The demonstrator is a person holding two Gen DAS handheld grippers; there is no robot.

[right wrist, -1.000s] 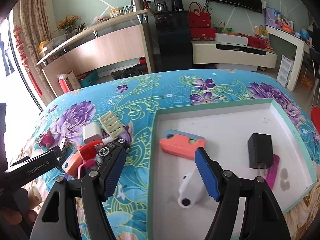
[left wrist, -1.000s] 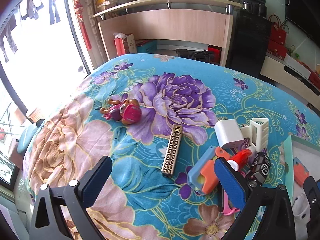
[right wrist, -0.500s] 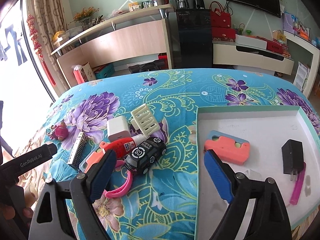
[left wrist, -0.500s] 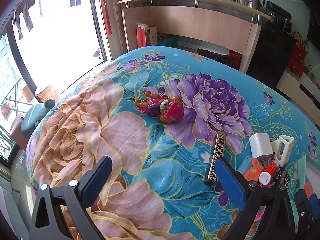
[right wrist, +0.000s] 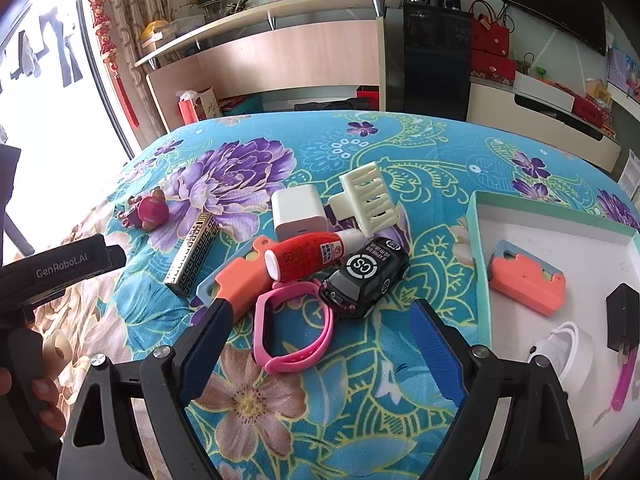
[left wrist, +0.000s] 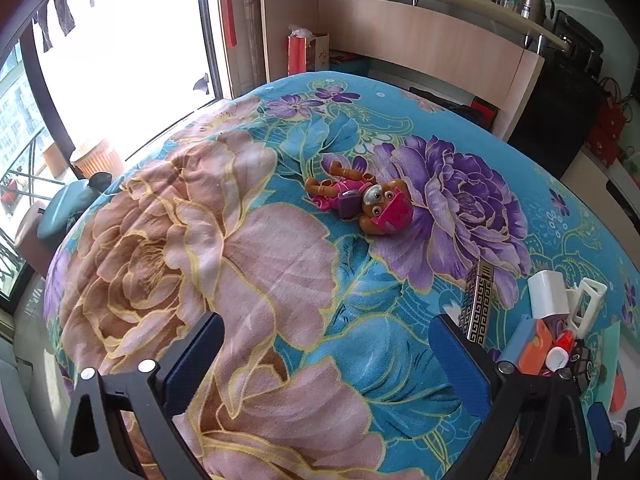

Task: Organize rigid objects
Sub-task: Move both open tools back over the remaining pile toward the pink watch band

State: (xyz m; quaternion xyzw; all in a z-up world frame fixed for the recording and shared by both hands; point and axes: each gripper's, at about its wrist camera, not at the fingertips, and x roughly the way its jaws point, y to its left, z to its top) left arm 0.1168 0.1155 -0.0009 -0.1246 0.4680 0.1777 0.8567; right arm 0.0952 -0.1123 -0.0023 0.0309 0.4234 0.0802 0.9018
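The right hand-held gripper (right wrist: 320, 344) hangs with its jaws spread wide and nothing between them, above the flowered blanket (right wrist: 280, 420) that covers the desk. Just ahead of its fingertips lies a small heap of things. A pink wristband (right wrist: 294, 326) lies nearest, between the two fingers and a little beyond them. A black toy car (right wrist: 366, 276) sits just past the right finger, touching the wristband. A red bottle with a white cap (right wrist: 302, 256) lies across the top of the heap, resting on an orange and blue piece (right wrist: 236, 280) that reaches down to the left fingertip. Behind these are a white charger block (right wrist: 298, 212) and a cream hair clip (right wrist: 368, 198). A gold-patterned bar (right wrist: 194, 254) lies to the left, and a pink toy figure (right wrist: 148, 212) lies well apart, farther left.

To the right a white tray with a green rim (right wrist: 476, 240) holds another orange and blue piece (right wrist: 528, 282), a black plug (right wrist: 622, 322), a white item and a pink stick.

The left hand-held gripper (left wrist: 326, 356) is also wide open and empty, over bare blanket. The toy figure (left wrist: 362, 200) lies well ahead of it, and the patterned bar (left wrist: 478, 304) sits just beyond its right finger.
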